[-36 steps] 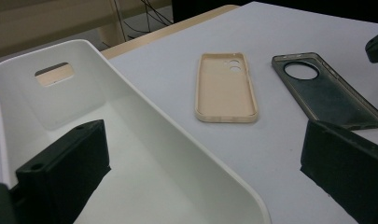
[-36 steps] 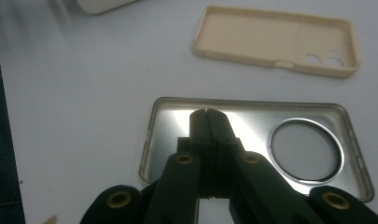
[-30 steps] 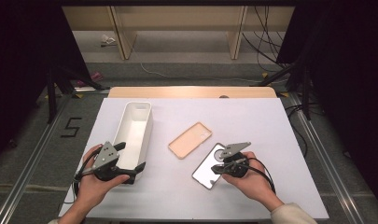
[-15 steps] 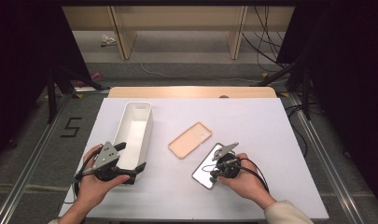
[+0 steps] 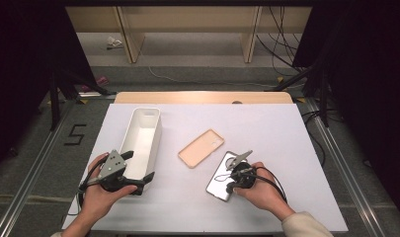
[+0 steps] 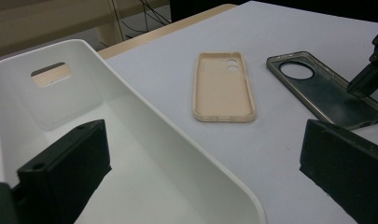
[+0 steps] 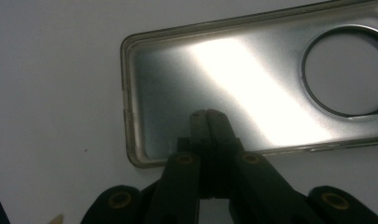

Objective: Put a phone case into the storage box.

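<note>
No brand or label is being shown on either case; a "5" (image 5: 76, 134) is being displayed on the floor, well left of the table (image 5: 286, 133).

The right gripper (image 5: 233, 178) is being held with its jaws pressed together, nothing between them, the tips being set over the near end of the dark case (image 7: 252, 88), inside its raised rim. Bare table is being left open just outside that rim, and wide room to the far and right sides.

The left gripper (image 5: 138, 170) is being held with its jaws wide apart, straddling the near right wall of the bin (image 6: 130, 116); the wall is not seen being pinched.

Two cases are being counted: the dark one by the right fingers, and a tan case (image 5: 201, 147) lying beyond it, between both grippers, apart from everything. One bin is being counted, stretching away from the left fingers.
</note>
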Available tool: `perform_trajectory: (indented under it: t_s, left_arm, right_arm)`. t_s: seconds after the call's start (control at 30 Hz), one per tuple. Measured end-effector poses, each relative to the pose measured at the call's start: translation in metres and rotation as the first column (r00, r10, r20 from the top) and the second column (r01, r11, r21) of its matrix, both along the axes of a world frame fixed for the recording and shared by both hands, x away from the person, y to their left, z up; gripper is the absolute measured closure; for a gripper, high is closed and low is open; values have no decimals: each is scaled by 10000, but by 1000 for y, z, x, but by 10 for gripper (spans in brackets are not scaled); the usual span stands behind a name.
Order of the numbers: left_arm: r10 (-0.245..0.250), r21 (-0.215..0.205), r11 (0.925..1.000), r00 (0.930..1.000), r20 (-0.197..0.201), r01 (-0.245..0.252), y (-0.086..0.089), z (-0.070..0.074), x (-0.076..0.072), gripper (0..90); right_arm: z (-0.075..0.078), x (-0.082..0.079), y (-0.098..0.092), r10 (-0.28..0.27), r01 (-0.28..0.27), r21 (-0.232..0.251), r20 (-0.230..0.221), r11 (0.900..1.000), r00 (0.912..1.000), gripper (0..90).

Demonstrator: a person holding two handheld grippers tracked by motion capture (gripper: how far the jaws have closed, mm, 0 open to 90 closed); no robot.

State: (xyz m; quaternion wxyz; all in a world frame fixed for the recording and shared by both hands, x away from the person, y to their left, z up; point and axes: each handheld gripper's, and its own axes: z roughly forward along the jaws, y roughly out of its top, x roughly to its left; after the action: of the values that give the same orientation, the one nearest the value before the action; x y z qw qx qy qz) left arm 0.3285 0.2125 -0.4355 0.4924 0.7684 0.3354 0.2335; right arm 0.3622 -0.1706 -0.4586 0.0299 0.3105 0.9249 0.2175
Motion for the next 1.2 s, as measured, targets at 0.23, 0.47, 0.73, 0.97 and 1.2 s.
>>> perform_trajectory:
  t_s: [0.23,0.47,0.73,0.97,1.2]
  left_arm:
    - [-6,-1,10000,10000,12,6,0,0,0,10]
    - [-6,-9,10000,10000,10,6,0,0,0,10]
    - [-31,-16,10000,10000,12,31,-1,0,0,10]
    - [-57,-21,10000,10000,36,57,-1,0,0,10]
    - [-82,-11,10000,10000,18,82,-1,0,0,12]
  right_arm:
    - [1,2,-10,-274,272,-119,-180,9996,9995,900]
    - [1,5,-17,-486,479,-285,-222,9984,9986,900]
    - [0,6,-19,-553,541,-510,-220,9972,9982,900]
    - [1,6,-19,-368,356,-599,-198,9976,9991,900]
    - [10,-1,-10,1252,-1213,-1077,306,9868,9917,482]
